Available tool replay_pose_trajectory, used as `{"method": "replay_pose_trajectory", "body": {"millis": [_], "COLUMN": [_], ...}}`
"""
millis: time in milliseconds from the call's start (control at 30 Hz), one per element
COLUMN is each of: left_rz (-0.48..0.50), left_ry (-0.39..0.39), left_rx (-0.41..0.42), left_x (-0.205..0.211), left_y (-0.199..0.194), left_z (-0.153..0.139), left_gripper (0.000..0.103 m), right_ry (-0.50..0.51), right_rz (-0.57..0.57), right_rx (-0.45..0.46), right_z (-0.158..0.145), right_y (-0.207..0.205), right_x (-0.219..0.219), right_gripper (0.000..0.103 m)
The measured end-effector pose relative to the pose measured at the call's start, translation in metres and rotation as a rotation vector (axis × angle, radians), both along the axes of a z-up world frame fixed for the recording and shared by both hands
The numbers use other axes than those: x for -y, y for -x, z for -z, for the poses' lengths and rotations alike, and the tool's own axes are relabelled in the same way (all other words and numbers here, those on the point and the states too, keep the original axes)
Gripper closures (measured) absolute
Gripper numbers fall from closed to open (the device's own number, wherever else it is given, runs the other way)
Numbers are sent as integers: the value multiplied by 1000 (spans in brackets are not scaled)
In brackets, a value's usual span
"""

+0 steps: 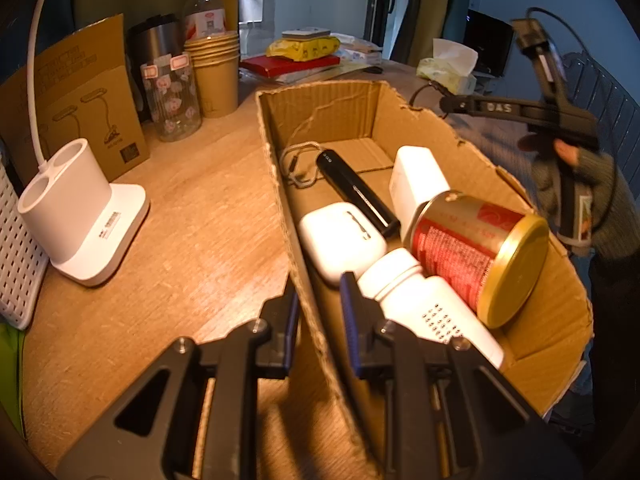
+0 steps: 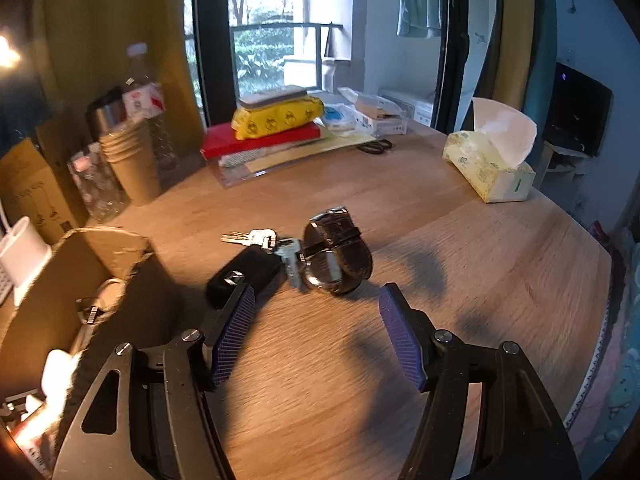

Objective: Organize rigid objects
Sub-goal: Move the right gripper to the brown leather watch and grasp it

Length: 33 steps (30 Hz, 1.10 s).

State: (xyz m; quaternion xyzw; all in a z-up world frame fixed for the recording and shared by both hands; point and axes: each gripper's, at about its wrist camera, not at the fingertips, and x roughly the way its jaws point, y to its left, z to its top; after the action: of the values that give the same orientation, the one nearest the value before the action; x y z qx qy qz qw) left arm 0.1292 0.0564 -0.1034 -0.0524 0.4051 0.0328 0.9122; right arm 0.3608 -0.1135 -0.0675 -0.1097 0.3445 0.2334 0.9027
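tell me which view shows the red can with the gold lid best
The left wrist view. There the red can lies on its side in the cardboard box, close and unblocked, label and gold lid plain. The right wrist view shows only a blurred sliver of the box's inside; the can cannot be made out.

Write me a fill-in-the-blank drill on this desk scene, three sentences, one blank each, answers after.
1. The left gripper is shut on the ____ of the cardboard box.
2. The red tin with the gold lid lies ____ the box.
3. The open right gripper is empty, and the wristwatch beside the car key lies on the ____.

Missing words: wall; inside; table
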Motion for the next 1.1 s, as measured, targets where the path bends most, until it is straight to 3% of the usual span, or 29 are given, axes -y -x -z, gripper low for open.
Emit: {"method": "replay_pose_trajectory", "body": {"millis": [567,1100], "left_rz": [0,0], "left_ry": [4,5], "left_rx": [-1,-1], "left_x": [0,-1], "left_y": [0,0], "left_z": [0,0], "left_gripper": [82,82], "right_ry": [151,174], "right_rz": [-28,-44], "right_rx": [-39,-81], "right_z": [27,35], "right_y": [-52,-70], "right_x": [-16,-30], "right_gripper": [35,35]}}
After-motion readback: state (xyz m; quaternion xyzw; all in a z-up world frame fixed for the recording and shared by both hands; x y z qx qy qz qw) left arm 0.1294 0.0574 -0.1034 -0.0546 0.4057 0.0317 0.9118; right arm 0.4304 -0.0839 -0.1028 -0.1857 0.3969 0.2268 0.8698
